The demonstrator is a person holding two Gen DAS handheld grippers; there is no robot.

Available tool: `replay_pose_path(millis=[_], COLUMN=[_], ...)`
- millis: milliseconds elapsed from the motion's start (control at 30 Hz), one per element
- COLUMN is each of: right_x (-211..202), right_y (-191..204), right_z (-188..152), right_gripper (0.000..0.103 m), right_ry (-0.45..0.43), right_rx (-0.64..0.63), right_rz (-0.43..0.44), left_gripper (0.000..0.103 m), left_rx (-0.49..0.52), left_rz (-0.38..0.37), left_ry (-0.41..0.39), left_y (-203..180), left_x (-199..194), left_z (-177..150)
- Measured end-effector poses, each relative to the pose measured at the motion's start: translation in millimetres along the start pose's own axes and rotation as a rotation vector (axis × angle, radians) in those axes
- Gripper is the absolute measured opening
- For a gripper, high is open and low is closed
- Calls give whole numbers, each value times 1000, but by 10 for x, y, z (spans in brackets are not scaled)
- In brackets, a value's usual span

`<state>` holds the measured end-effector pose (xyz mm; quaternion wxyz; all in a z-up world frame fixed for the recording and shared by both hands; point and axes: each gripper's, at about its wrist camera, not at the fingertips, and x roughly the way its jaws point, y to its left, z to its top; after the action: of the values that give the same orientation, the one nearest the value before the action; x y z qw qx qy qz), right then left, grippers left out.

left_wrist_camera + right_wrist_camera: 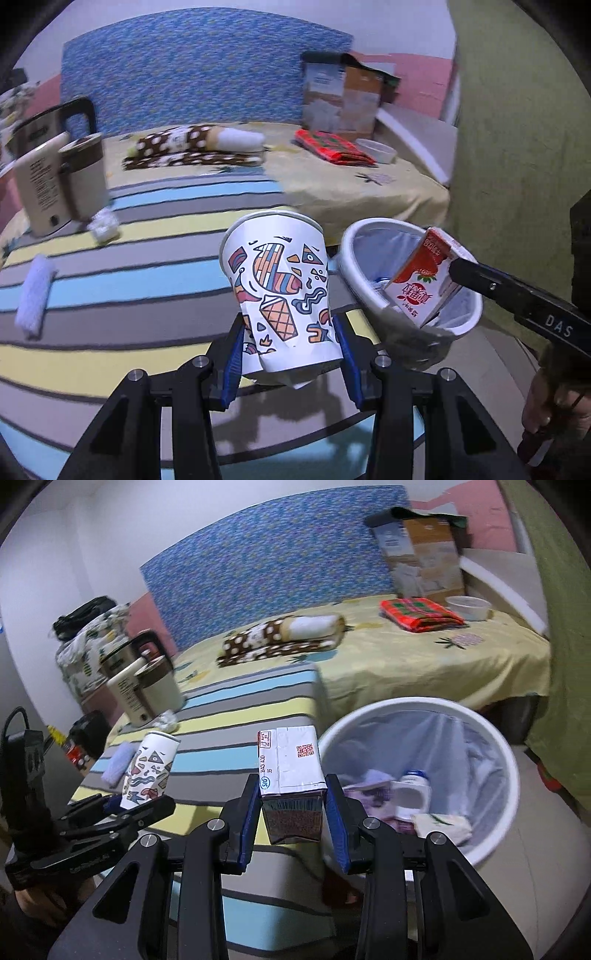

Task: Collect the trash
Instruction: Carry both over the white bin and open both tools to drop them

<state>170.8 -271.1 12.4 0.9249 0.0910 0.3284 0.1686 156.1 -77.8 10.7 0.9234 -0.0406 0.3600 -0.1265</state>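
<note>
My left gripper [290,332] is shut on a crumpled paper cup [280,291] with coloured patterns, held above the striped table. The cup and left gripper also show at the left in the right wrist view [149,771]. My right gripper [291,805] is shut on a red and white drink carton [291,775], held at the left rim of the white bin [491,731]. In the left wrist view the carton [424,284] hangs over the bin [354,273] mouth. The bin has a plastic liner and holds a white bottle [413,790] and crumpled wrappers.
A beige electric kettle [59,177] stands at the table's far left, with a crumpled tissue [103,227] and a rolled white cloth [35,299] nearby. Behind is a bed with a spotted blanket [192,147], red folded cloth [332,146], a bowl [376,149] and a box [340,96].
</note>
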Motion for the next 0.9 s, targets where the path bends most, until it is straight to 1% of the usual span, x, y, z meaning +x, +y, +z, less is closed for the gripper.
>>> replay_pose_path(millis=[233,400,633,900], right_x=[-81,-97,-82,-36], right_y=[-303,-433,-593,-715], right_z=[-9,-28,-68,-112], right_gripper=[36,36,36,37], right_ry=[-20,-26,-15,11], right_rx=[63,88,118,142], right_rz=[-66,-90,-120,-145], left_gripper=[46,46,46,46], left_rx=[49,69,109,145], left_rz=[-68,-107,-152,-195], left_ry=[-1,11,34,68], left_y=[-347,-485,-712,-865], left_x=[157,298,496,728], left_z=[97,148,186,195])
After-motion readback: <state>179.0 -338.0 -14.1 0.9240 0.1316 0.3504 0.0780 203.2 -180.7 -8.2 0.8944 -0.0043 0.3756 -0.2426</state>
